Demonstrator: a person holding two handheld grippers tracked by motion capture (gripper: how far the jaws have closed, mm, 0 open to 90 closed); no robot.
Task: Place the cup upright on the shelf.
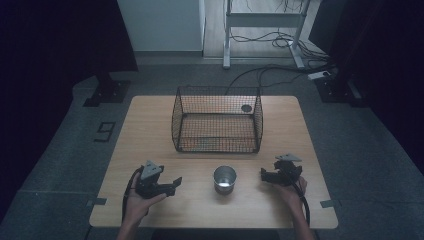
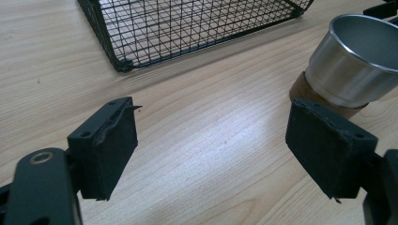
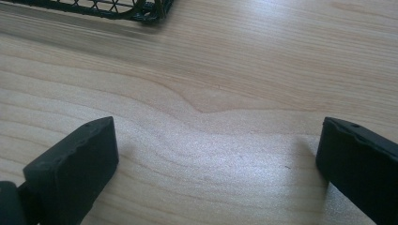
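While both the left hand-held gripper point(image 1: 176, 182) and right hand-held gripper point(image 1: 264, 174) wait wide open, the shiny metal cup point(image 1: 224, 178) looks light, hard and slippery; grab its sides.

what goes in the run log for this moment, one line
left gripper: open, empty | right gripper: open, empty | metal cup: upright on table, between grippers | wire basket: behind cup

We are seeing the wire basket point(image 3: 117, 9) cropped to one corner at the top edge of the right gripper view, and the metal cup point(image 2: 359, 61) running off the left gripper view's right edge.
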